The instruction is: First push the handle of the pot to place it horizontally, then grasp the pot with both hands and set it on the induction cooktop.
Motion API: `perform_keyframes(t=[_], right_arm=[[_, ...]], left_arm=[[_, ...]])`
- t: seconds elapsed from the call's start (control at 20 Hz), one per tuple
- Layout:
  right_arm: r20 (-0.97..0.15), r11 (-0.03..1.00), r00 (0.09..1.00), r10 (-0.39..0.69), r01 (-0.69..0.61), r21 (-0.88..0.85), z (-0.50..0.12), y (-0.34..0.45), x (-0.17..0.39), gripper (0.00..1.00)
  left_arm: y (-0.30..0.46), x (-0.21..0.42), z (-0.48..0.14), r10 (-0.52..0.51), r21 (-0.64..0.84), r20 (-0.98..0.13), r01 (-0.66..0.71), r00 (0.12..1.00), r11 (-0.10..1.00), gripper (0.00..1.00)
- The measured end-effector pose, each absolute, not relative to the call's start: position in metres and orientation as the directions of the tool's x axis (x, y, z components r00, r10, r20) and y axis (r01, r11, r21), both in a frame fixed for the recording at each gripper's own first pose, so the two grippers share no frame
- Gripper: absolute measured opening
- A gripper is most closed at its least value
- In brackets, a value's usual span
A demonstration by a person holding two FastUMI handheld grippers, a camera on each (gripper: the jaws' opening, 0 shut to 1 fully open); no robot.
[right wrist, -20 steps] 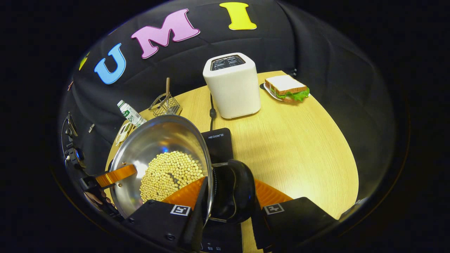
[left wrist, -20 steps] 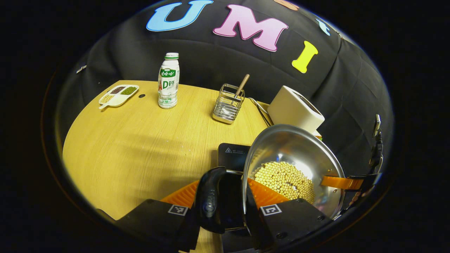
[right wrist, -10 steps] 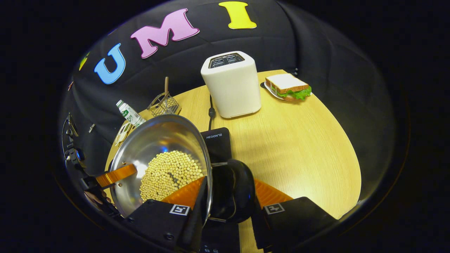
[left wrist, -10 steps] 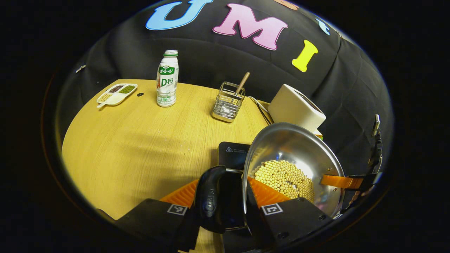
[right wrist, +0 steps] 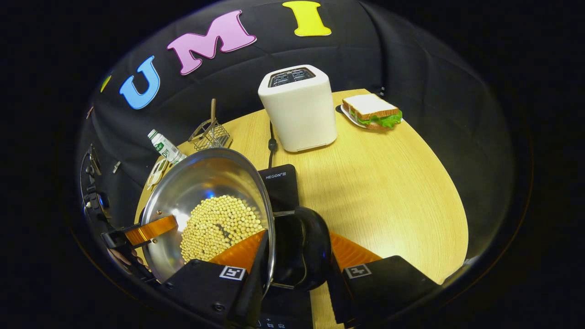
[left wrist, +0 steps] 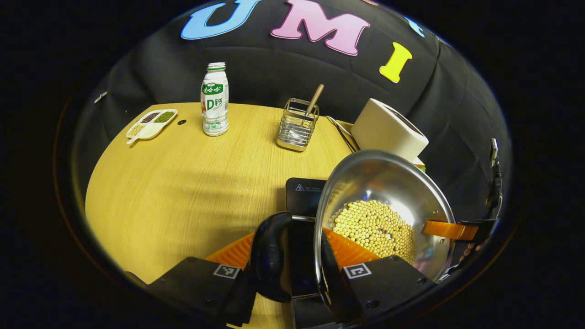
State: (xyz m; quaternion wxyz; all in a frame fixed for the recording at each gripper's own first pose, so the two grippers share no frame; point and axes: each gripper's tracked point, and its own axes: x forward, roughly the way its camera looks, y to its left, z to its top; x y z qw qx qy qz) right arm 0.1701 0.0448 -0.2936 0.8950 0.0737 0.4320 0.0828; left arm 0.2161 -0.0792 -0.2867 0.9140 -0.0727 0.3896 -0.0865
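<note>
The pot [left wrist: 384, 205], a steel vessel holding a layer of pale beans [left wrist: 372, 227], was held between the two grippers over the black induction cooktop [left wrist: 304, 196]; whether its base touched the cooktop could not be determined. The left gripper [left wrist: 292, 260] had its jaws partly closed around the pot's black side handle [left wrist: 269, 260], one finger on the outer face of the handle and the other inside the rim, so both pressed on the pot. The right gripper [right wrist: 292, 262] was set likewise on the opposite black handle [right wrist: 311, 251], its jaws clamping handle and rim. In the right gripper view the pot [right wrist: 205, 201] stood left of the cooktop [right wrist: 281, 187]. Beyond the cooktop stood a white toaster [right wrist: 299, 109], with a sandwich [right wrist: 371, 112] on a plate to its right. On the wooden table [left wrist: 183, 183] were also a wire holder [left wrist: 295, 130], a bottle [left wrist: 215, 100] and a divided dish [left wrist: 148, 124].
</note>
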Motion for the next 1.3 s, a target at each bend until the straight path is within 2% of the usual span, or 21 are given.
perform_keyframes(t=[0.1,0.15,0.2,0.25,0.3,0.35,0.4,0.7,0.95,1.15,1.3], right_arm=[[-0.759,0.976,0.616,0.212,-0.087,0.201,-0.291,0.045,0.169,0.65],[-0.755,0.976,0.622,0.209,-0.085,0.201,-0.287,0.043,0.17,0.75],[-0.747,0.975,0.631,0.21,-0.083,0.204,-0.283,0.042,0.17,0.71],[-0.733,0.972,0.644,0.221,-0.087,0.217,-0.273,0.043,0.168,0.84],[-0.717,0.971,0.66,0.224,-0.091,0.22,-0.265,0.043,0.169,0.91],[-0.7,0.97,0.677,0.228,-0.099,0.221,-0.258,0.043,0.171,1.0],[-0.68,0.971,0.697,0.229,-0.109,0.214,-0.247,0.042,0.171,0.99],[-0.531,0.981,0.824,0.196,-0.173,0.093,-0.178,0.033,0.164,0.99],[-0.316,0.984,0.932,0.178,-0.171,0.051,-0.092,0.032,0.144,0.99],[-0.161,0.99,0.977,0.14,-0.137,0.027,-0.044,0.026,0.104,0.98],[-0.127,0.994,0.985,0.113,-0.112,0.019,-0.032,0.023,0.066,0.98]], left_arm=[[-0.073,0.216,-0.279,-0.171,-0.163,-0.696,0.08,0.697,0.983,0.71],[-0.07,0.216,-0.274,-0.155,-0.152,-0.691,0.068,0.706,0.986,0.75],[-0.07,0.215,-0.269,-0.146,-0.151,-0.678,0.058,0.72,0.987,0.85],[-0.068,0.213,-0.259,-0.135,-0.147,-0.662,0.048,0.737,0.988,0.89],[-0.069,0.21,-0.249,-0.136,-0.152,-0.644,0.048,0.753,0.987,0.99],[-0.069,0.208,-0.234,-0.132,-0.148,-0.624,0.05,0.77,0.988,0.99],[-0.068,0.204,-0.222,-0.127,-0.14,-0.601,0.052,0.789,0.989,0.96],[-0.064,0.166,-0.113,-0.055,-0.056,-0.397,0.036,0.916,0.998,0.96],[-0.062,0.119,-0.016,-0.034,0.063,-0.186,0.047,0.982,0.997,0.95],[-0.062,0.064,0.013,-0.016,0.089,-0.069,0.022,0.997,0.996,0.95],[-0.064,0.024,0.007,-0.03,0.051,-0.055,0.032,0.998,0.998,0.95]])
